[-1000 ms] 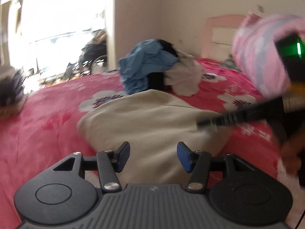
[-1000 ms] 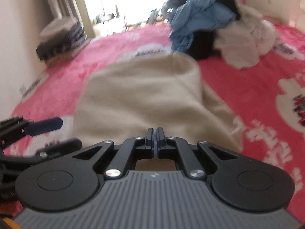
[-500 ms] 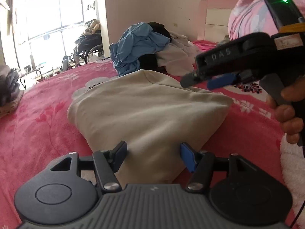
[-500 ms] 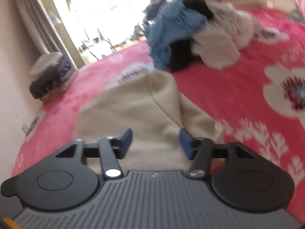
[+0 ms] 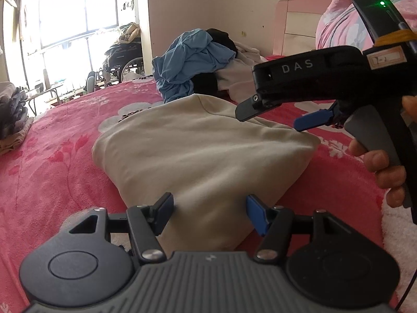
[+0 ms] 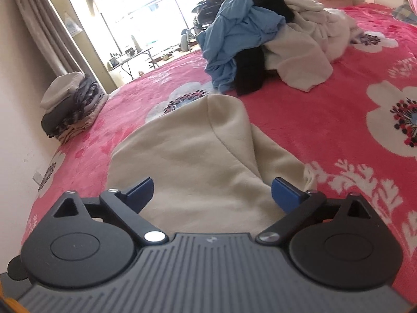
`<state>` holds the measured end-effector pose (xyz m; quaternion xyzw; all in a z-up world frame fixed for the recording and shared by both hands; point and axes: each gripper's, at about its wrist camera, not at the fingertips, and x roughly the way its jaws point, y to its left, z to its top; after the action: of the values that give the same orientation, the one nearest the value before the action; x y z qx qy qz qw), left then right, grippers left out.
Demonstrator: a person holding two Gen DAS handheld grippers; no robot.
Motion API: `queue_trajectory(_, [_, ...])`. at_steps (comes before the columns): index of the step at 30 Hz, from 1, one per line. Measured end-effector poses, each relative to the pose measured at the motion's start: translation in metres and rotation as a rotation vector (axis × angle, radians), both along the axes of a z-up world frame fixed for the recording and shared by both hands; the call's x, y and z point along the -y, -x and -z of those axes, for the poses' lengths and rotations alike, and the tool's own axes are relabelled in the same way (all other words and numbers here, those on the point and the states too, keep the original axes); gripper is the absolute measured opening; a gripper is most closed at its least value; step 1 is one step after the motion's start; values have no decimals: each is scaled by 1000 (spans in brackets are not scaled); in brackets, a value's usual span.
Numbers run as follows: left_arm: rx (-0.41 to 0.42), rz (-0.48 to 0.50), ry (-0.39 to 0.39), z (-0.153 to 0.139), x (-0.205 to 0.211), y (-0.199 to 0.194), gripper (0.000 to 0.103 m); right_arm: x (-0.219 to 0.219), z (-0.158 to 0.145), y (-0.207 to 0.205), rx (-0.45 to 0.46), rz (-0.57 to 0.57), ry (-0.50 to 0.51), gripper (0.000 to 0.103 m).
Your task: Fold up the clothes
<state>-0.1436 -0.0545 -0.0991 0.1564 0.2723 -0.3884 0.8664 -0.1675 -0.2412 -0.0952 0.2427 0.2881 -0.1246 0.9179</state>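
The cream garment lies part-folded on the bed. The right gripper has just spread its jaws; the left gripper is also parted, both empty. A heap awaits; a folded stack sits aside.

The near end of the cream garment disappears behind the left gripper body, so its lower hem cannot be seen; the right wrist view hides it the same way. The person's hand is cut off by the right edge, only fingers showing. In the pile of clothes, the black piece is mostly buried under blue and white fabric. The window is washed out by glare. The folded stack is cropped at the left edge.
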Motion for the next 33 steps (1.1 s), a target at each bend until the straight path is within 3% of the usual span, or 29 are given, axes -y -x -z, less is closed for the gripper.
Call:
queue_trajectory(9, [-3, -3, -5, -1, 1, -1, 64, -12, -8, -1, 33, -49, 85, 102])
queue_trajectory(19, [-33, -10, 3, -4, 0, -3, 67, -8, -12, 7, 119, -83, 86, 102])
queue_trajectory(28, [-65, -55, -14, -24, 0, -11, 87, 10, -11, 17, 153, -34, 26, 102])
queue_trajectory(33, [-125, -105, 13, -40, -9, -21, 97, 14, -9, 17, 139, -9, 8, 102])
